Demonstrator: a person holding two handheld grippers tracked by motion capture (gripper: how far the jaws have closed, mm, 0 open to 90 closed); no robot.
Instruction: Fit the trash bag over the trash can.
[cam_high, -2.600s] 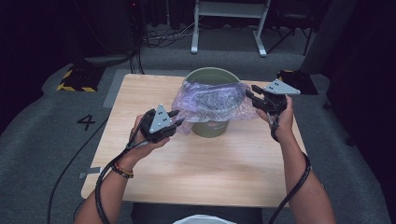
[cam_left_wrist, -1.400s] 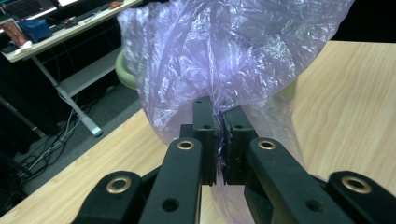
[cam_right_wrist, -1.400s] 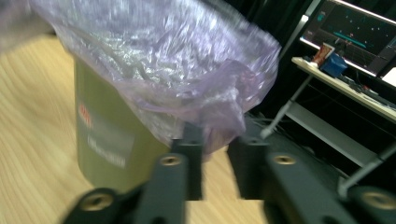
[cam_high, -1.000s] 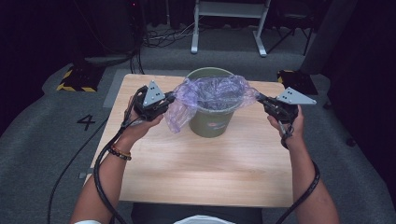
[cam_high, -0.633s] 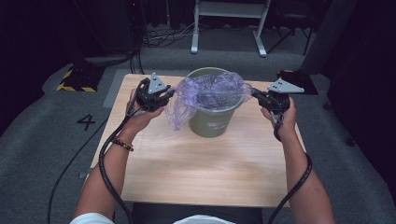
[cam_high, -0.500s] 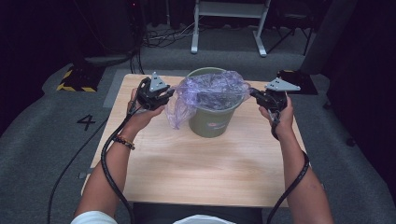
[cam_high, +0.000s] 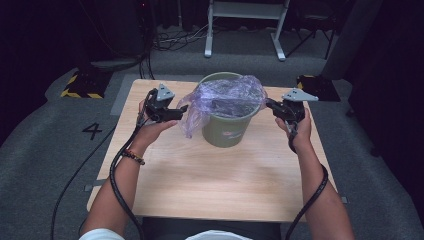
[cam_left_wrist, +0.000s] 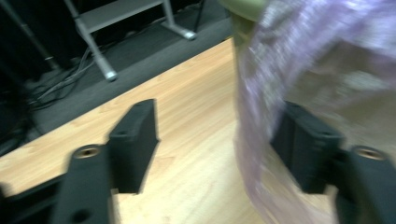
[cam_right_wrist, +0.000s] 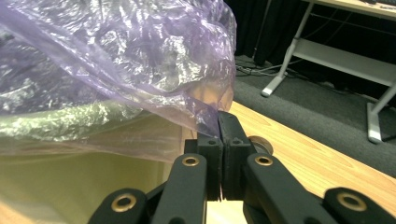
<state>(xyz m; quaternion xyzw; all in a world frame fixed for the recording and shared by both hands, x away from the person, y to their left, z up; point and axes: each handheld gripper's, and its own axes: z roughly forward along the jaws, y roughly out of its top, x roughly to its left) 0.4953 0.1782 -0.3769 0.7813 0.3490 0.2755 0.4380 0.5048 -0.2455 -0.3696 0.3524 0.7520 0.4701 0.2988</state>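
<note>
A green bucket (cam_high: 227, 127) stands at the back of the wooden table (cam_high: 200, 185). A thin purple plastic bag (cam_high: 227, 95) is draped over its mouth, and a flap hangs down its left side. My left gripper (cam_high: 182, 107) is beside that flap. Its jaws have just been opening and stand wide in the left gripper view (cam_left_wrist: 217, 112), where the bag film (cam_left_wrist: 317, 56) hangs loose against the right jaw. My right gripper (cam_high: 270, 104) is at the bucket's right rim, shut on the bag's edge (cam_right_wrist: 116, 56), with its jaws pressed together (cam_right_wrist: 219, 116) over the film.
Behind the table stands a white metal frame (cam_high: 245, 25) among cables on the grey floor. A yellow-and-black striped block (cam_high: 80, 85) lies at the left, a dark block (cam_high: 315, 85) at the right, and a "4" (cam_high: 92, 131) marks the floor. The near half of the table is bare wood.
Both hands have sunk toward the bucket with the bag. The left jaws have opened and let go of the bag's left edge, which now droops down the bucket's side.
</note>
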